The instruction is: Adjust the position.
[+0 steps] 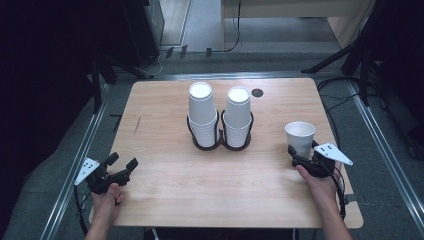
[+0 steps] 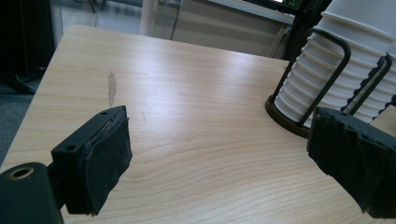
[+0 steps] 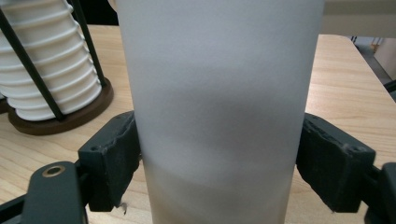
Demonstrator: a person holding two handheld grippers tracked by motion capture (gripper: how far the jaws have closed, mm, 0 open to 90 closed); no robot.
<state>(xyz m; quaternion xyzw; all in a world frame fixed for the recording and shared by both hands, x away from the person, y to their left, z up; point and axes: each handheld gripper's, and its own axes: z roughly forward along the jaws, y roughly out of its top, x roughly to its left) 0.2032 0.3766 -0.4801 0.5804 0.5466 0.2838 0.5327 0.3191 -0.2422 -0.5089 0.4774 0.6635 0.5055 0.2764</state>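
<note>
High view shows no readable writing on any cup, all plain white. Right gripper (image 1: 301, 153) pinches a single white paper cup (image 1: 299, 137), standing upright with its mouth up near the right edge of the wooden table (image 1: 165, 180); I cannot see anything inside it. From the right gripper view both pads press the cup's sides. To the left of this gripper and further away stand two black wire holders (image 1: 220, 142), touching each other, each with a stack of upside-down cups (image 1: 202, 112). Left gripper (image 1: 122, 165) is spread with nothing between its jaws, low over the left part of the table, and the holders are ahead on its right, well apart
</note>
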